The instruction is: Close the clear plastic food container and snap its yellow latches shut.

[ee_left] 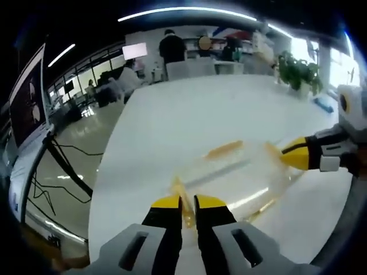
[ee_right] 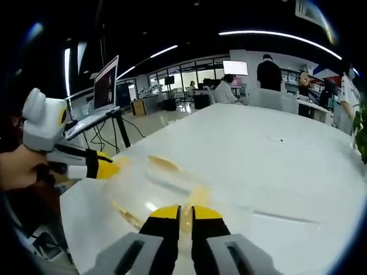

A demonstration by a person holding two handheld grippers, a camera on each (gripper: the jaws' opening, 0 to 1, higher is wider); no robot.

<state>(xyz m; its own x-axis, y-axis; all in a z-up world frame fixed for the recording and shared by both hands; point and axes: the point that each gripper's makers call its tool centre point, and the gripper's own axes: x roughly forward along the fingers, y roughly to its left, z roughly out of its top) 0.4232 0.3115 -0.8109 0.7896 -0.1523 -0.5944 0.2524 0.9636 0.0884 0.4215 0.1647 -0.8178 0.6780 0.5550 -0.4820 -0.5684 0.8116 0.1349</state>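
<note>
An open-plan office is shown, with a broad white table [ee_left: 189, 126] occupying the foreground of both views. In the left gripper view, the left gripper [ee_left: 188, 201] is seen nearest, its yellow-tipped jaws drawn nearly together on a yellow latch [ee_left: 179, 192] at the near end of the clear plastic container [ee_left: 235, 172], which lies on the table. At the container's far end the right gripper [ee_left: 293, 154] is met, its tips against the rim. In the right gripper view, the right gripper's jaws are likewise nearly together at a latch of the container; whether either latch is actually pinched cannot be told. Beyond, a laptop [ee_right: 106, 86] is carried on a stand, a potted plant [ee_left: 298, 71] stands at the table's far edge, and several people [ee_right: 269, 74] are seen at distant desks.
</note>
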